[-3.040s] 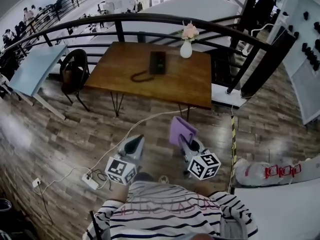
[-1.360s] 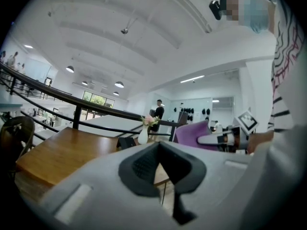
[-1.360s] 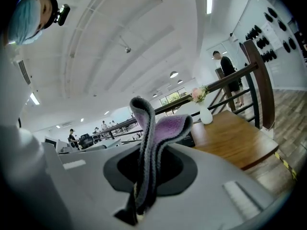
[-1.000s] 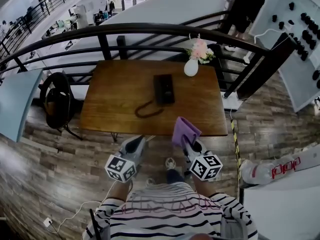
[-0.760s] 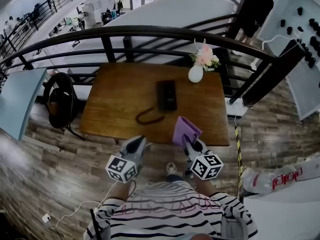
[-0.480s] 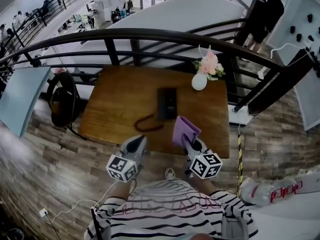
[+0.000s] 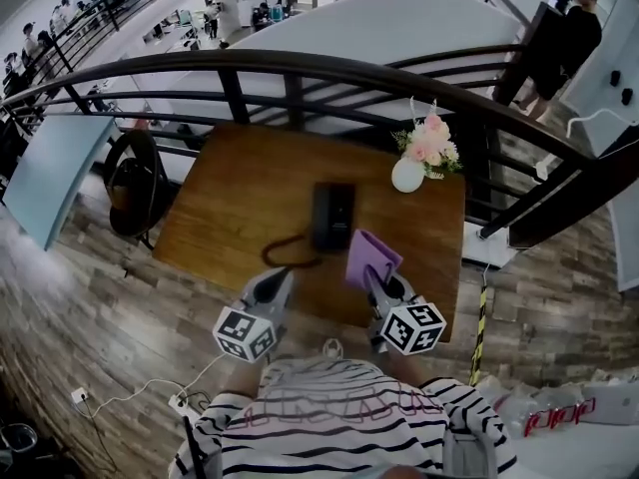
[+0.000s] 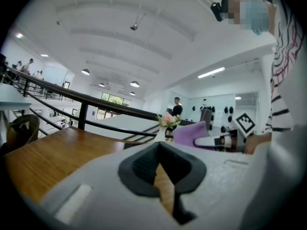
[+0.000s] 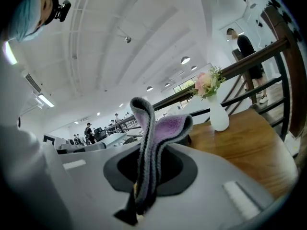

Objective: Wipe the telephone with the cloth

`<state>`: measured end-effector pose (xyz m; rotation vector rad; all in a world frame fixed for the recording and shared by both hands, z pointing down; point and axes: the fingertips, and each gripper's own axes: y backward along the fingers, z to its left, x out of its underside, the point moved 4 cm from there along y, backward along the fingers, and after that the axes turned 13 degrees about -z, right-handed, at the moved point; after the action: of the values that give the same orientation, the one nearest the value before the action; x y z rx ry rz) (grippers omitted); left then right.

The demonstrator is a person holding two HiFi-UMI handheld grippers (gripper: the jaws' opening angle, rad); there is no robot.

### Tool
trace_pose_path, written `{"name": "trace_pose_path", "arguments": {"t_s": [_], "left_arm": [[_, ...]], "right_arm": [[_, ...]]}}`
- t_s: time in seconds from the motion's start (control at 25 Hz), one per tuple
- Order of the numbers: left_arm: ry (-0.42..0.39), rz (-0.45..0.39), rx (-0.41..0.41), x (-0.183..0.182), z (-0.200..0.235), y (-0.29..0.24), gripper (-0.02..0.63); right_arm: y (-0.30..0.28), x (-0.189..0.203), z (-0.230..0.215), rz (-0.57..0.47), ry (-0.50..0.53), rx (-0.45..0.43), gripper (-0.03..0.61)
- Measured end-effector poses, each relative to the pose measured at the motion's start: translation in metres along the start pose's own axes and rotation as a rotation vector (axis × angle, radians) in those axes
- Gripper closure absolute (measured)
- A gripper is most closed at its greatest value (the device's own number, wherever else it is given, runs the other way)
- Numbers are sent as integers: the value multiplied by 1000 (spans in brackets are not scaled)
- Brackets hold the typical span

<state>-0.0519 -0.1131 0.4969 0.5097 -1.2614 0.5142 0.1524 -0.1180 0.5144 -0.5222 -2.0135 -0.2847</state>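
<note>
Right gripper (image 7: 376, 275): clamped on folded purple cloth (image 7: 368, 256); telephone (image 7: 332, 215) just ahead on tabletop (image 7: 230, 193). Left gripper (image 7: 274, 277): alongside, jaws closed, nothing held.

Wooden counter (image 7: 240, 193) in view. A black telephone (image 7: 332, 216) lies flat near its centre, long side running near to far. A dark cord (image 7: 288, 252), seemingly looped, curls off its near-left end. At the far right stands a white vase (image 7: 407, 175) with pink flowers (image 7: 431, 143).
</note>
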Motion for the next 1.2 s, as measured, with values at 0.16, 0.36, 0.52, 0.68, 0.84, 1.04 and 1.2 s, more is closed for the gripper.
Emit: {"name": "trace_pose_path", "arguments": {"t_s": [0.16,0.36,0.52,0.68,0.84,1.04,1.2], "left_arm": [[3,-1,-37,7,1,-8,612],[12,3,-62,9,14,-13,612],[19,-1,-49,4,35,-23,611],[29,4,-15,-3,64,-39,611],[26,15,43,-13,87,-60,612],[30,28,95,-23,113,-79,611],[34,39,105,-25,135,-84,611]], "right_arm": [[-12,0,-13,23,1,-32,541],[-29,1,-18,40,-10,-43,541],[-50,-1,-20,34,-3,-24,541],[-74,-5,-19,14,0,10,541],[-97,-9,-19,-5,0,48,541],[-131,-9,-17,-15,6,79,541],[-160,-2,-17,0,20,84,541]]}}
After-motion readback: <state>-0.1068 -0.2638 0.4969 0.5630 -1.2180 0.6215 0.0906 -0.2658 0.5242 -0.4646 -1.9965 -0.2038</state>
